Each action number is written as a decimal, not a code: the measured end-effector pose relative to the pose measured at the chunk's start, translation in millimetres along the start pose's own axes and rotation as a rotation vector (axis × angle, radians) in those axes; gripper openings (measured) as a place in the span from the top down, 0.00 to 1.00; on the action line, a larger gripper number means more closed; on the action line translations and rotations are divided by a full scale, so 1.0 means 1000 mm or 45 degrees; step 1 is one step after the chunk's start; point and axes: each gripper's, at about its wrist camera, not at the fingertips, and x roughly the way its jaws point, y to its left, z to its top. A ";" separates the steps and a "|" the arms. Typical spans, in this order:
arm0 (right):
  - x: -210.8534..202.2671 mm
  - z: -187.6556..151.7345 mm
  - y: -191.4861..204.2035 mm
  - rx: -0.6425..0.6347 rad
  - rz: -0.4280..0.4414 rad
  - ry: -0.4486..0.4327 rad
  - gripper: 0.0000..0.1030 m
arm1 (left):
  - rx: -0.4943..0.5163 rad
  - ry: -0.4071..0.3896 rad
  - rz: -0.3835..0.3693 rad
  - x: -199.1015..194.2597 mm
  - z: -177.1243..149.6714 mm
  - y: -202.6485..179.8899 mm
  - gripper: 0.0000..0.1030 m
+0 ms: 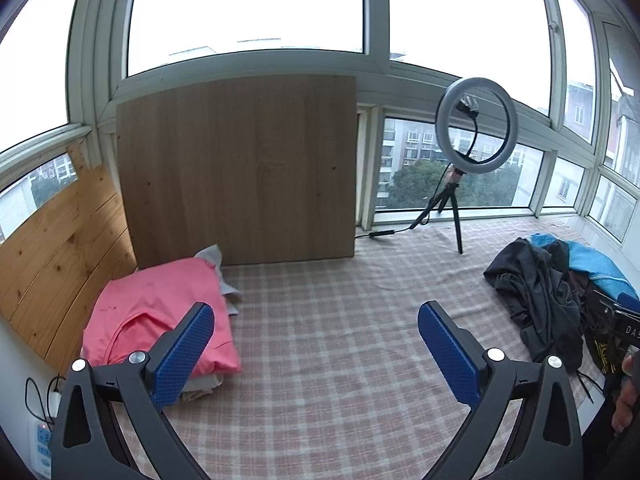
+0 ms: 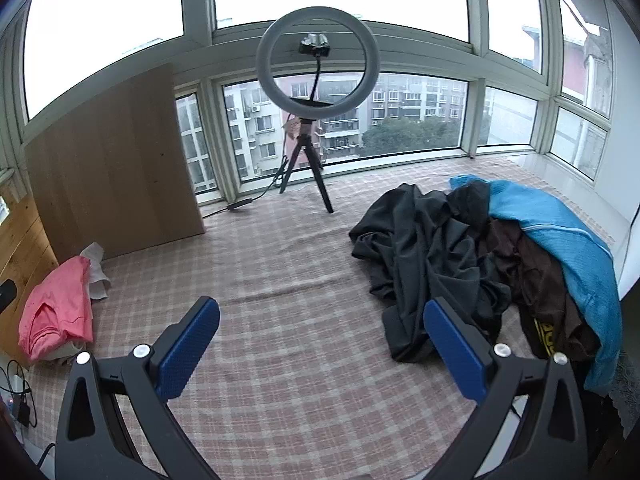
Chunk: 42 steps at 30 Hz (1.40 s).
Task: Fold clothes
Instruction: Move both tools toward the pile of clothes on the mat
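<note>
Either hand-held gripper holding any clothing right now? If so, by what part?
Nothing is held. The left hand-held gripper and right hand-held gripper are both open over the bare checked cloth.

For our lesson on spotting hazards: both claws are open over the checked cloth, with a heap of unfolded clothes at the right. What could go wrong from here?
1. The dark garment lies tangled with the brown one and the blue one; the right claw may drag several up at once.
2. A wide sweep could topple the ring light on its thin tripod.
3. The left claw hangs beside the folded pink top and might nudge the stack.
</note>
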 end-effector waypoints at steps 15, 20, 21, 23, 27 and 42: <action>0.007 0.011 -0.144 0.199 -0.195 -0.022 0.00 | 0.111 -0.013 -0.179 0.024 0.029 -0.115 0.01; 0.023 0.019 -0.198 0.220 -0.211 -0.011 0.00 | 0.138 0.015 -0.227 0.039 0.035 -0.160 0.01; 0.028 0.021 -0.208 0.215 -0.224 -0.010 0.00 | 0.141 0.026 -0.235 0.043 0.035 -0.170 0.01; 0.038 0.028 -0.227 0.208 -0.240 -0.009 0.00 | 0.146 0.042 -0.247 0.050 0.036 -0.184 0.01; 0.068 0.046 -0.284 0.207 -0.316 0.027 0.00 | 0.158 0.066 -0.224 0.062 0.037 -0.206 0.01; 0.221 0.095 -0.255 0.024 0.132 0.266 0.00 | 0.119 0.160 -0.074 0.096 0.036 -0.213 0.01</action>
